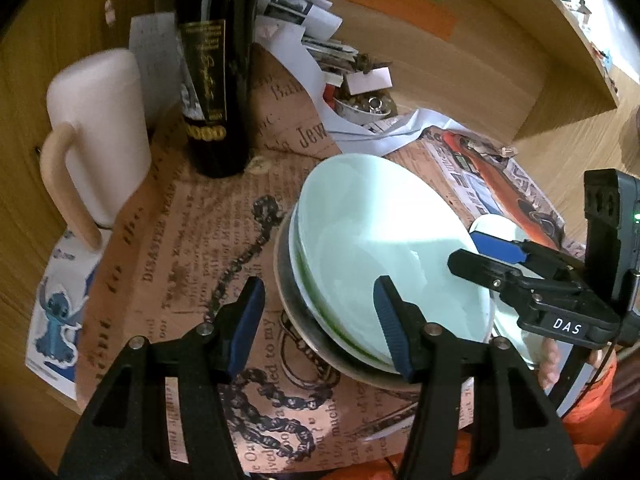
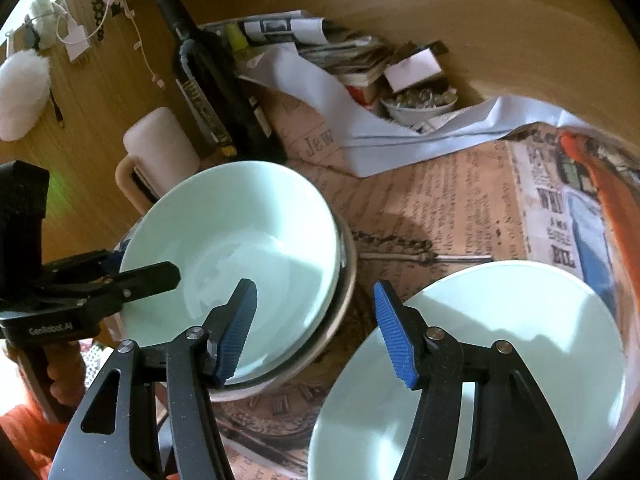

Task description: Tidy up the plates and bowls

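A pale green bowl sits tilted on top of a stack of bowls, the lowest a metal one, on the newspaper-covered table. My left gripper is open, its jaws astride the near rim of the stack. In the right wrist view the same top bowl sits at the left, and a pale green plate lies at the lower right. My right gripper is open and empty, above the gap between bowl stack and plate. The right gripper also shows in the left wrist view, over the bowl's far rim.
A dark wine bottle and a cream mug stand at the back left. A pile of papers and a small bowl of trinkets sit behind. Wooden walls enclose the table.
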